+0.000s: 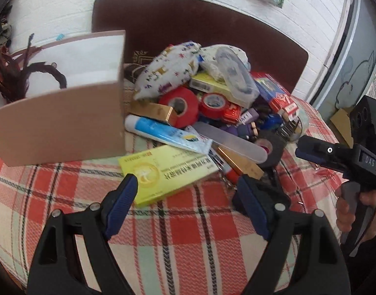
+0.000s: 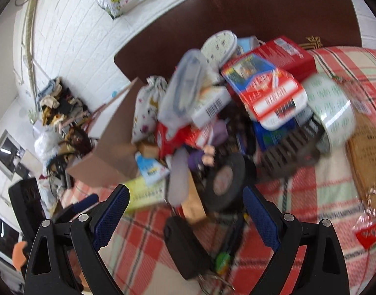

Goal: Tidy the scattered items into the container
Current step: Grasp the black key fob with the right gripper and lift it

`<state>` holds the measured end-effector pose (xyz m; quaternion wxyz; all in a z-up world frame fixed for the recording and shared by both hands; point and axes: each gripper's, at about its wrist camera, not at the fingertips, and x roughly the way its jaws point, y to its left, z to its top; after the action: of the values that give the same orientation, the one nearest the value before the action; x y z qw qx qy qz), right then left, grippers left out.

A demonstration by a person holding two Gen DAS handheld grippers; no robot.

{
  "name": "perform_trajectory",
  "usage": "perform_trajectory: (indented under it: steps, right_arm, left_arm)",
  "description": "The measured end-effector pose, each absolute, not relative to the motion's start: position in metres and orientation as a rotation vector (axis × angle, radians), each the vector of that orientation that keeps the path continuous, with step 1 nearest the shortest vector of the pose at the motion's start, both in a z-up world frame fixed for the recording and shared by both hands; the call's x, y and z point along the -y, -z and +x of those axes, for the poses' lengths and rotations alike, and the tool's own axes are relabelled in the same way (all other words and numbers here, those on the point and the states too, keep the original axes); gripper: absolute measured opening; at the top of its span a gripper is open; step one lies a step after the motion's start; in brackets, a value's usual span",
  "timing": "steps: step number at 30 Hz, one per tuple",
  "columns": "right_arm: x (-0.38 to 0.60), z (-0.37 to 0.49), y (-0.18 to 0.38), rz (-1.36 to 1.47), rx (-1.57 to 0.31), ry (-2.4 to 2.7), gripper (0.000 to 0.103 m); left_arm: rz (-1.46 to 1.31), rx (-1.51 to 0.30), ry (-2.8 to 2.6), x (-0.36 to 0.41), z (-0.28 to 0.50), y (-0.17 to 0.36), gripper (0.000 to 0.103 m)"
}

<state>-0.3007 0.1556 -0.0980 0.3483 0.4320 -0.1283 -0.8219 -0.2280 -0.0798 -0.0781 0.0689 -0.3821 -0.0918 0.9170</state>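
Left wrist view: your left gripper is hovering wide open over the yellow box.
Container: the cardboard box is sitting at the tablecloth's left edge.
Progress: the heap is waiting mid-cloth, apparently unsorted.
Right gripper: spread wide, holding nothing.

Both tools are matte black plastic: the left gripper and right gripper each carry two fingers faced with ribbed blue pads, pinned by round silver screws. Seen from the left wrist, the right tool bears white "OAS" lettering, a small green light, and a grey trigger under bare-skinned fingers
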Motion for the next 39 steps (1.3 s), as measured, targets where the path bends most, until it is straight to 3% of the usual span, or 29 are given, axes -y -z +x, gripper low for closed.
perform_trajectory:
  steps: [7, 9, 14, 26, 33, 39]
  right_arm:
    - [-0.156, -0.282, 0.117, 1.134, 0.328, 2.029, 0.094]
    - [-0.156, -0.279, 0.118, 1.130, 0.324, 2.014, 0.094]
    - [-0.145, -0.276, 0.116, 1.106, 0.294, 1.950, 0.093]
    - [-0.112, -0.288, 0.147, 1.291, 0.093, 1.901, 0.053]
    - [-0.116, -0.294, 0.152, 1.283, 0.140, 1.890, 0.049]
    - [-0.119, -0.285, 0.147, 1.284, 0.107, 1.858, 0.048]
  left_arm:
    - [-1.208, 0.273, -2.616, 0.041, -0.228, 0.104, 0.081]
    - [-1.216, 0.258, -2.594, 0.034, -0.228, 0.107, 0.074]
    - [-1.222, 0.244, -2.552, 0.026, -0.230, 0.110, 0.069]
    - [-1.275, 0.278, -2.439, 0.015, -0.240, 0.133, 0.055]
    - [-1.225, 0.457, -2.332, 0.026, -0.250, 0.145, 0.060]
    - [-1.201, 0.370, -2.310, 0.022, -0.245, 0.139, 0.060]
